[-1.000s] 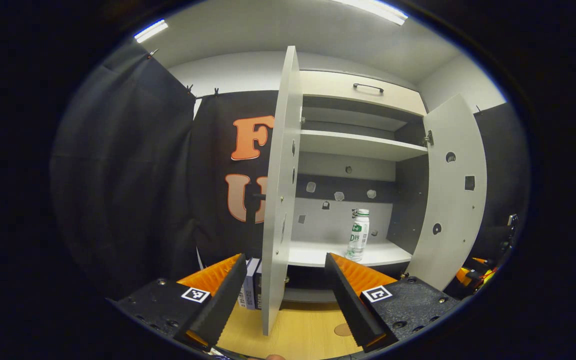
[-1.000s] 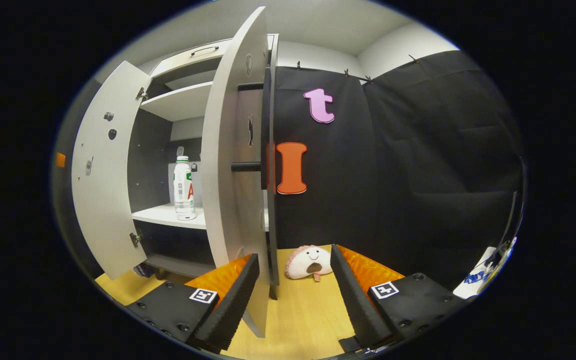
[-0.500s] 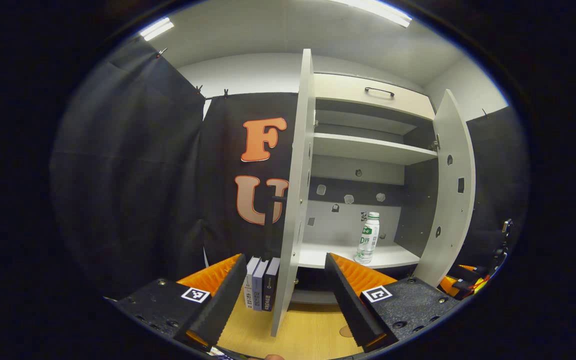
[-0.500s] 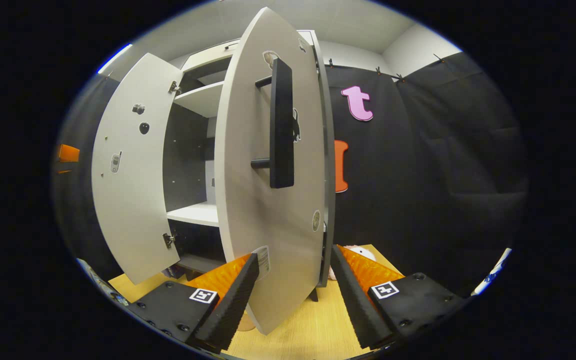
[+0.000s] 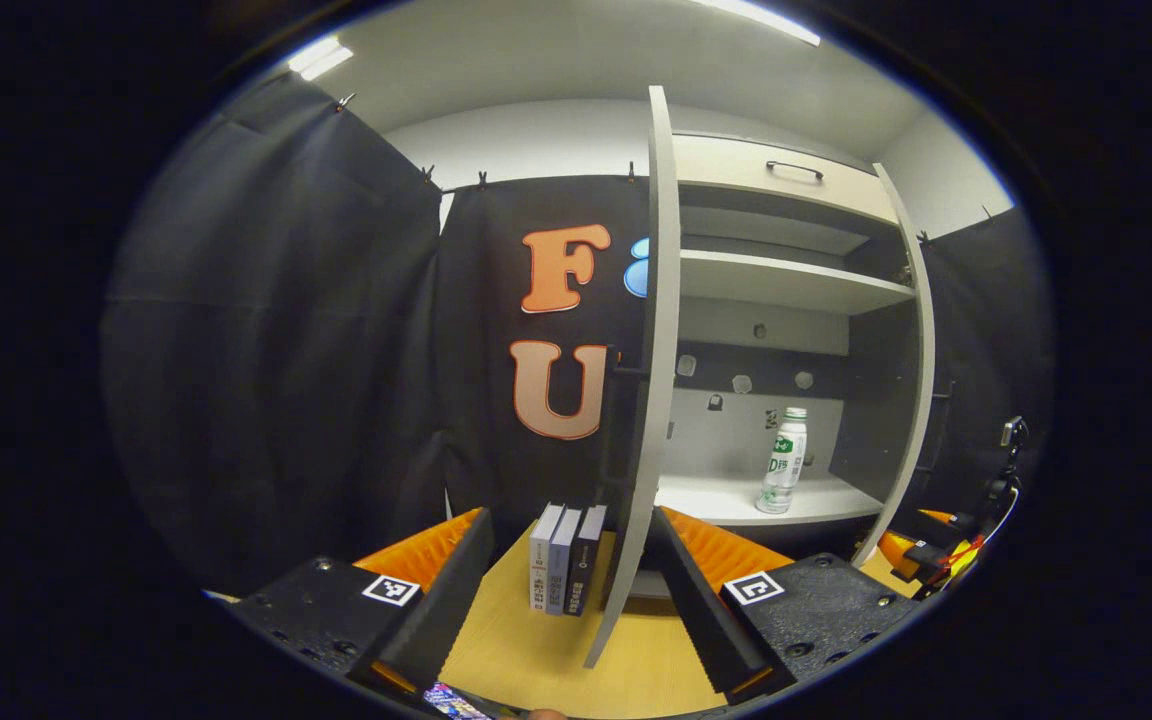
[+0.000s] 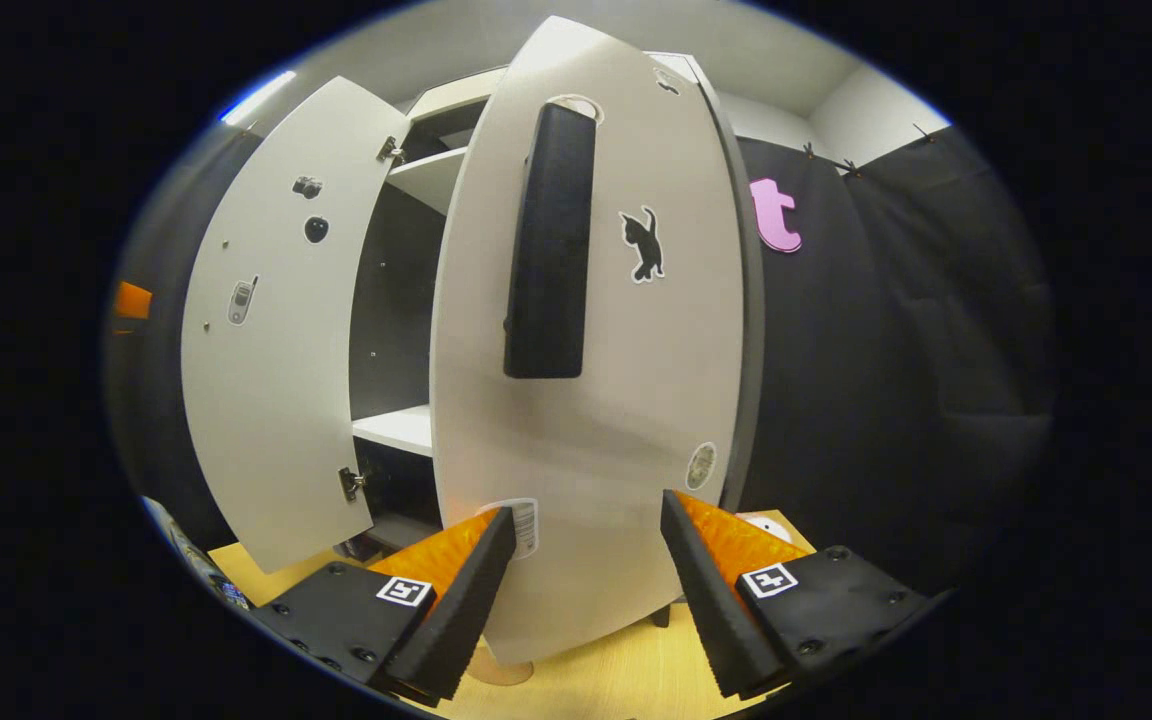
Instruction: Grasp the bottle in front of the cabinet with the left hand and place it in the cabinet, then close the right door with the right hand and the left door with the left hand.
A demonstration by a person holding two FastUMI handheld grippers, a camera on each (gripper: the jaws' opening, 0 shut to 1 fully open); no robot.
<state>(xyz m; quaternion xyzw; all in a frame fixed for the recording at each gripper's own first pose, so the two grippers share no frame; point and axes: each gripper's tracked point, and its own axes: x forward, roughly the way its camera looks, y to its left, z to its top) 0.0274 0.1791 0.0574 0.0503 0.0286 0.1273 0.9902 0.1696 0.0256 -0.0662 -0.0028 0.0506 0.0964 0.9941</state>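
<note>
A: Where is the bottle (image 5: 783, 460) sitting right now?

B: It is standing upright on the lower shelf (image 5: 736, 497) inside the cabinet (image 5: 786, 290), toward the right side. So, judging by that, the placing step is done and the doors are what is left.

A: And what are the claws doing?

B: The right claw (image 6: 586, 570) is spread wide and gripping nothing; the right door (image 6: 586, 430) is filling the space just beyond its fingers, partway swung in, though I cannot tell whether a fingertip is touching the panel. The left claw (image 5: 571, 570) is also released and empty, with the left door (image 5: 648, 400) standing edge-on in front of it, wide open.

A: How are those doors likely to handle?

B: They are looking like stiff, flat boards on hinges, light enough to swing from a push. The face is smooth, so a fingertip could slide; I would be pressing near the free edge or against the dark handle (image 6: 548, 240), away from the hinge side. A hard shove might slam it and rock the bottle, which is looking like thin, light plastic.

A: Anything nearby to watch?

B: Some books (image 5: 564, 558) are standing on the worktop (image 5: 536, 650) just beside the left door's lower edge.
</note>
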